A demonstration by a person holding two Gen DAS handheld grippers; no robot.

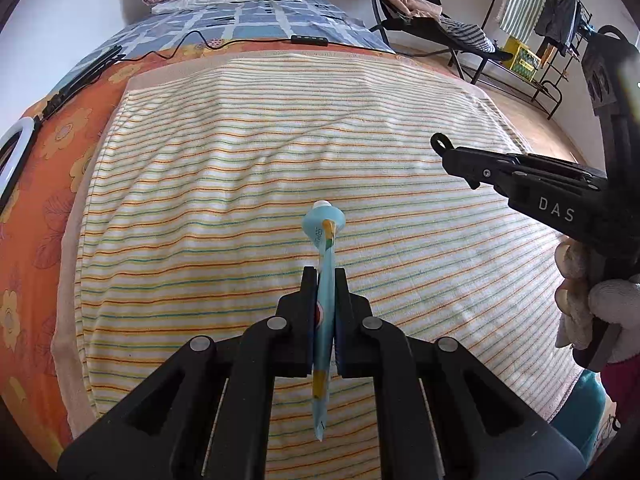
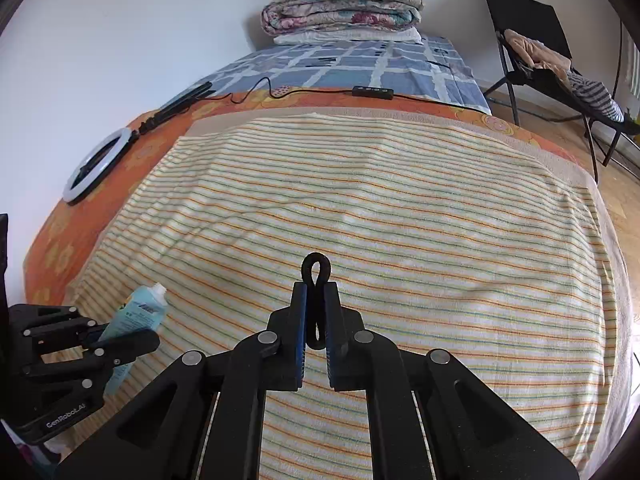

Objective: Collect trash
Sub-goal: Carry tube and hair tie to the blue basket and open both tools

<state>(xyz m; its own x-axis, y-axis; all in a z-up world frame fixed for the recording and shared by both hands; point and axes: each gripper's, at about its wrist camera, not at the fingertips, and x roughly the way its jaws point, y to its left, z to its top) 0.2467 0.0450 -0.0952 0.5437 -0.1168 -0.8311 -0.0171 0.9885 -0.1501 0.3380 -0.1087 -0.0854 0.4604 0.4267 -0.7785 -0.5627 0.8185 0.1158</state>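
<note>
Both fingers of the left gripper (image 1: 324, 280) press flat on a flattened light-blue tube (image 1: 325, 264), which stands edge-on between the pads. Its white-capped end sticks out past the fingertips, and its crimped tail runs back between the fingers toward the camera. From the right wrist view, the same tube (image 2: 138, 314) shows its broad printed face, angled up out of those closed fingers with the cap uppermost, above the striped towel (image 2: 400, 220).

Right gripper (image 2: 316, 292) fingers are drawn narrow on a black hair tie (image 2: 316, 276), twisted into a figure-eight. One loop pokes out beyond the fingertips; the rest hangs down between the blue-faced pads. In the left wrist view, this gripper (image 1: 442, 145) reaches in from the right, the loop at its tip, held by a gloved hand (image 1: 592, 304).

The towel covers an orange flowered bedspread (image 2: 120, 184), where a white ring light (image 2: 98, 164) lies.
</note>
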